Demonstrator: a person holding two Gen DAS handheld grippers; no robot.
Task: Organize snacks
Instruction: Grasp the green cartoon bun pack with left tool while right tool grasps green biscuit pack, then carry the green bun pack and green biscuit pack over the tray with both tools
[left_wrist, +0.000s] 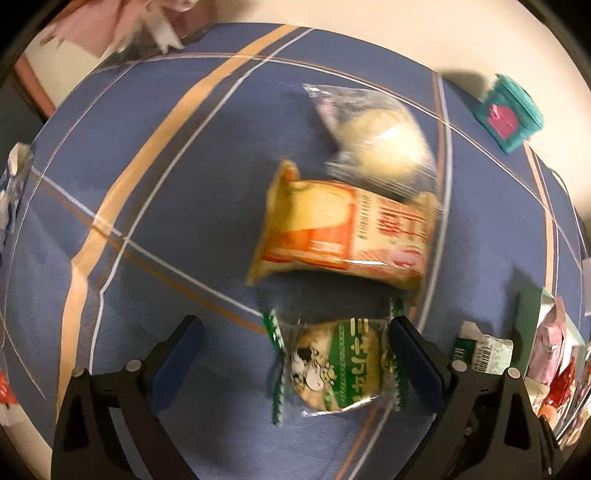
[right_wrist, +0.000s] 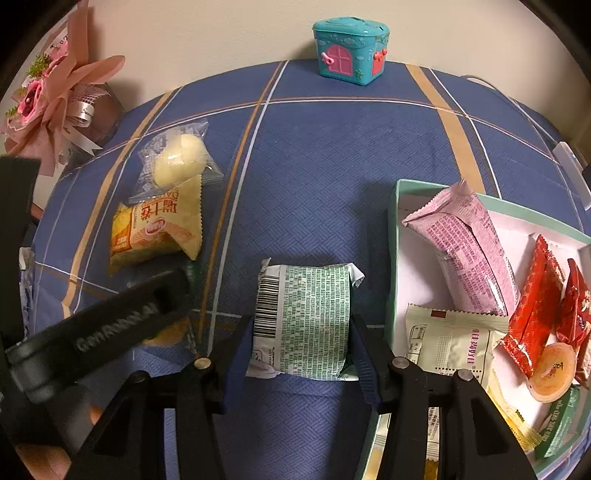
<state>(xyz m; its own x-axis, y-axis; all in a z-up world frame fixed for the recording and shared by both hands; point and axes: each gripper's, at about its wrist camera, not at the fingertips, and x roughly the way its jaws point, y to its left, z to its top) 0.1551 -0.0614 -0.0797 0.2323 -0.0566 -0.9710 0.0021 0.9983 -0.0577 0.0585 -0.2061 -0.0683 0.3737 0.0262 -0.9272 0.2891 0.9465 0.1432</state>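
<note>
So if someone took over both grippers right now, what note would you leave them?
Right gripper: shut on the green-and-white packet, still on the cloth beside the box.
Left gripper: open, straddling the green cracker pack, not gripping.
Done: pink, red and cream packs already lie in the box.
Left: box these two, then the orange pack and the clear-wrapped bun further back.

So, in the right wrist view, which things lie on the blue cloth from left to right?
Orange snack packet → green-printed packet, between the right claw's fingers → mint-rimmed box with snacks inside.
</note>
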